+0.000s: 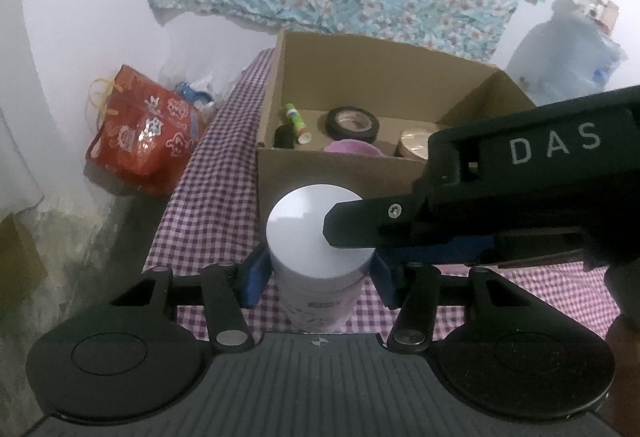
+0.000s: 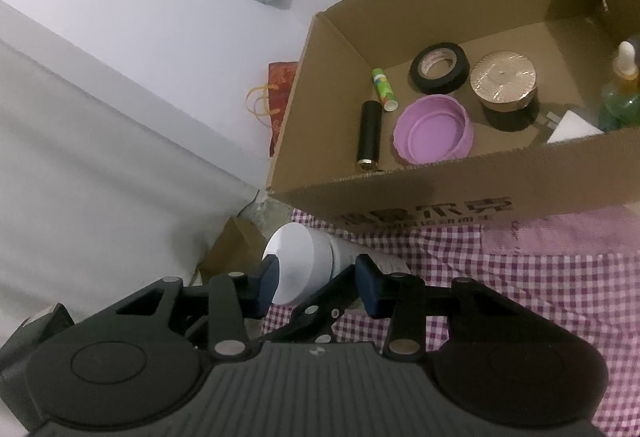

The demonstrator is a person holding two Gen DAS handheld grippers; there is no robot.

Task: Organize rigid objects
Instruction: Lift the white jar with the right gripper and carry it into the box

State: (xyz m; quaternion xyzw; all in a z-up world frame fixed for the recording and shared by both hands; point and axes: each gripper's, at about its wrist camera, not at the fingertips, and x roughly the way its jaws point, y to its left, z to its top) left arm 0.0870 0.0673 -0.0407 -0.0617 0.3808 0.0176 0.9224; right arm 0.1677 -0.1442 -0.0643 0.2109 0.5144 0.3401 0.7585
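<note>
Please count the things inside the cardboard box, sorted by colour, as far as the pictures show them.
In the cardboard box, right wrist view:
Black: 2 (tape roll, tube)
Purple: 1 (lid)
Green: 2 (patterned stick, glass bottle, partly cut off)
Gold-tan: 1 (round tin)
White: 1 (block)
Total: 7

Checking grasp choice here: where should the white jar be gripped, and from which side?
Grip the jar across its round body just under the lid, coming from the near side, away from the box. It stands upright, so its curved sides suit opposing pads, as the left claw already straddles it.
</note>
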